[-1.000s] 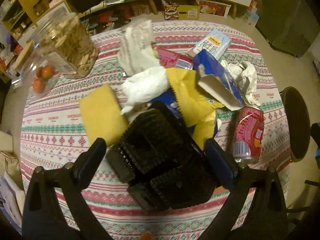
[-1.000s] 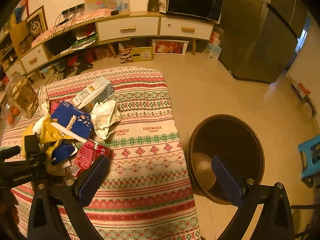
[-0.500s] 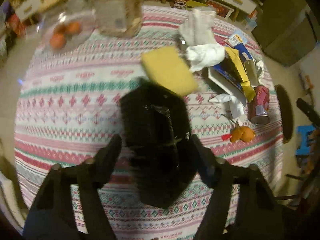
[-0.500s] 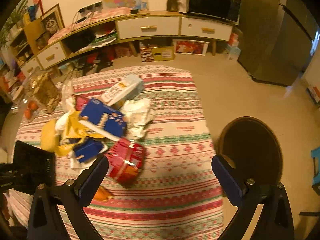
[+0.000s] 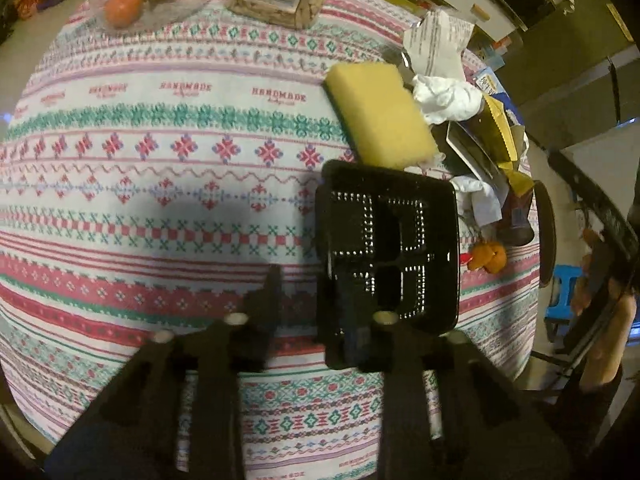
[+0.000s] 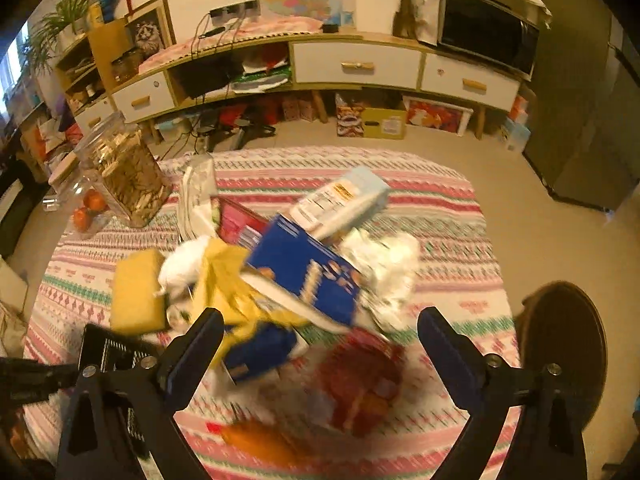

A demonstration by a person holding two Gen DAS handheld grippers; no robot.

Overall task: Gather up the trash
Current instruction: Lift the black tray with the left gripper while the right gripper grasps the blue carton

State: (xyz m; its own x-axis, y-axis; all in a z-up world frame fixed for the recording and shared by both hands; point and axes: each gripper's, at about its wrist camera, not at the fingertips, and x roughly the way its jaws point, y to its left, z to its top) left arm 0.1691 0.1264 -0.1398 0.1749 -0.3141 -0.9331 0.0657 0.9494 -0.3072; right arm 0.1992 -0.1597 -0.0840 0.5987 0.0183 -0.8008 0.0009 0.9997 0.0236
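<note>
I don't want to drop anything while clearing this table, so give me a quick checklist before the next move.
1. Left claw shut on the black tray edge: ok.
2. Right claw open and empty: ok.
3. Red can position under the right claw: cannot tell, blurred.
4. Brown bin on the floor beside the table, in view: ok.
5. Tray free of the yellow sponge: cannot tell; they overlap in the left wrist view.

- Your right gripper (image 6: 316, 354) hangs with its jaws spread wide above the trash pile (image 6: 288, 280).
- A blue box (image 6: 306, 270) lies atop yellow wrapping (image 6: 224, 280) on the desk (image 6: 440, 208).
- A yellow sponge (image 6: 136, 292) sits left of the pile.
- The red can (image 6: 368, 388) is blurred.
</note>
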